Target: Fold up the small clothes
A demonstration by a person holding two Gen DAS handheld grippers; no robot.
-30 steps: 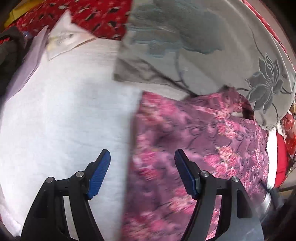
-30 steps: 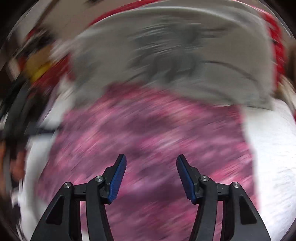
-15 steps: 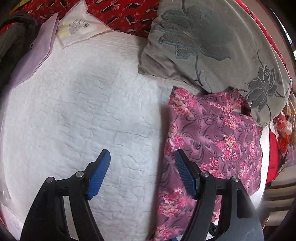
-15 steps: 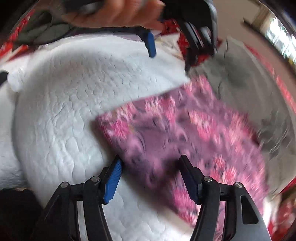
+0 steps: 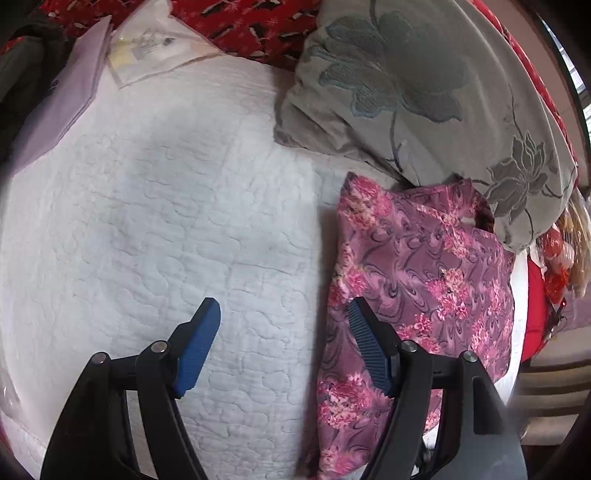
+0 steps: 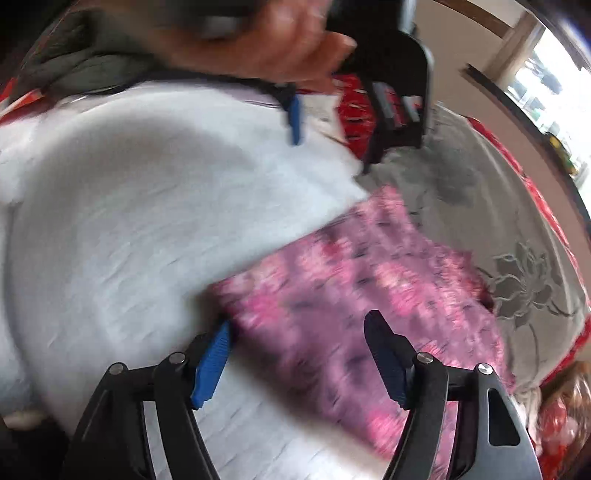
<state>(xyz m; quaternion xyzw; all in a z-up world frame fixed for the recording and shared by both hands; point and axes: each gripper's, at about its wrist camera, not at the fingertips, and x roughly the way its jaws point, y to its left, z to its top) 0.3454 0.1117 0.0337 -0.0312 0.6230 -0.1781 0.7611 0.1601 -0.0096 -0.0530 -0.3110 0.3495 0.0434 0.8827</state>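
Note:
A purple and pink floral garment (image 5: 424, 280) lies folded flat on the white quilt (image 5: 166, 221), its far end against a grey pillow. My left gripper (image 5: 284, 306) hangs open above the quilt, pointing steeply down, and its right finger overlaps the garment's left edge. In the blurred right wrist view the same garment (image 6: 351, 295) lies under my right gripper (image 6: 299, 323), which is open and empty over the garment's near corner. Above it in that view, a person's hand (image 6: 280, 44) holds the left gripper (image 6: 332, 144).
A grey pillow with embroidered flowers (image 5: 424, 92) lies at the back right. Red patterned bedding (image 5: 251, 22) shows behind it. A clear plastic packet (image 5: 155, 48), a lilac folded sheet (image 5: 62, 107) and dark cloth (image 5: 22, 74) sit at the back left. The bed's edge runs along the right.
The left gripper shifted left off the garment to stand over the quilt. The right gripper swung and rolled from facing the pillow to the garment's near corner, its jaws a little wider.

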